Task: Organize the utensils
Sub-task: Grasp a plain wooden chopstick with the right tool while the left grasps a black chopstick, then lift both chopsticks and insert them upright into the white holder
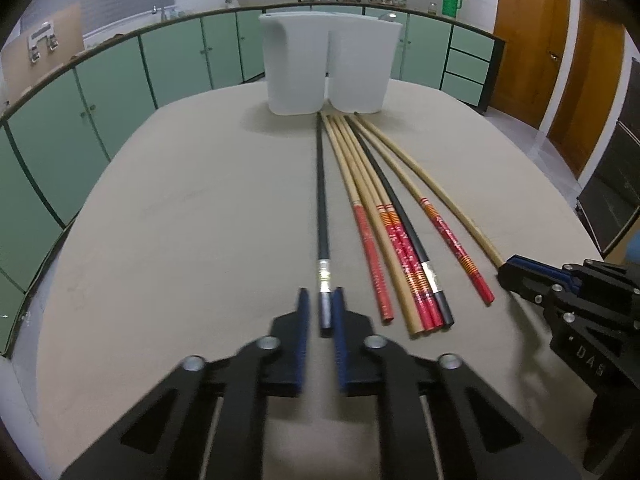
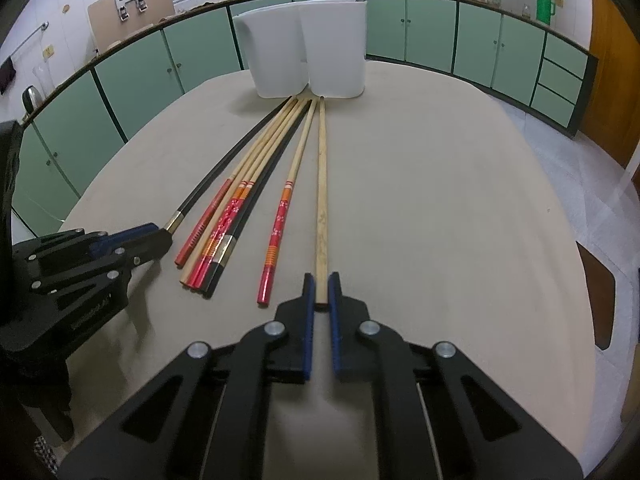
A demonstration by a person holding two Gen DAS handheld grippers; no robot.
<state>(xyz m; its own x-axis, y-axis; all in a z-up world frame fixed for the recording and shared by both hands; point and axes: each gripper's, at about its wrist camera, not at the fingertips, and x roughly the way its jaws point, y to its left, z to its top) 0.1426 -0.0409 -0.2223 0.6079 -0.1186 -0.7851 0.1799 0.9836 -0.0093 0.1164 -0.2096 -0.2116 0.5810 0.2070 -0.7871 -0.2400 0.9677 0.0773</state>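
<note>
Several chopsticks lie fanned on the beige table (image 1: 180,240), tips pointing at a white two-compartment holder (image 1: 326,72) (image 2: 308,52). My left gripper (image 1: 321,304) is shut on the near end of a black chopstick (image 1: 321,200) with a silver band, the leftmost of the fan. My right gripper (image 2: 321,284) is shut on the near end of a plain wooden chopstick (image 2: 321,200), the rightmost one. Each gripper also shows in the other view: right gripper (image 1: 510,270), left gripper (image 2: 160,236). Both held chopsticks still rest on the table.
Between the two held sticks lie red-ended bamboo chopsticks (image 1: 400,248) (image 2: 276,240) and another black one (image 1: 404,224). Green cabinets (image 1: 120,80) curve behind the table, with pots on the counter above them. Wooden doors (image 1: 532,60) stand at the right. A brown chair seat (image 2: 596,300) sits beside the table.
</note>
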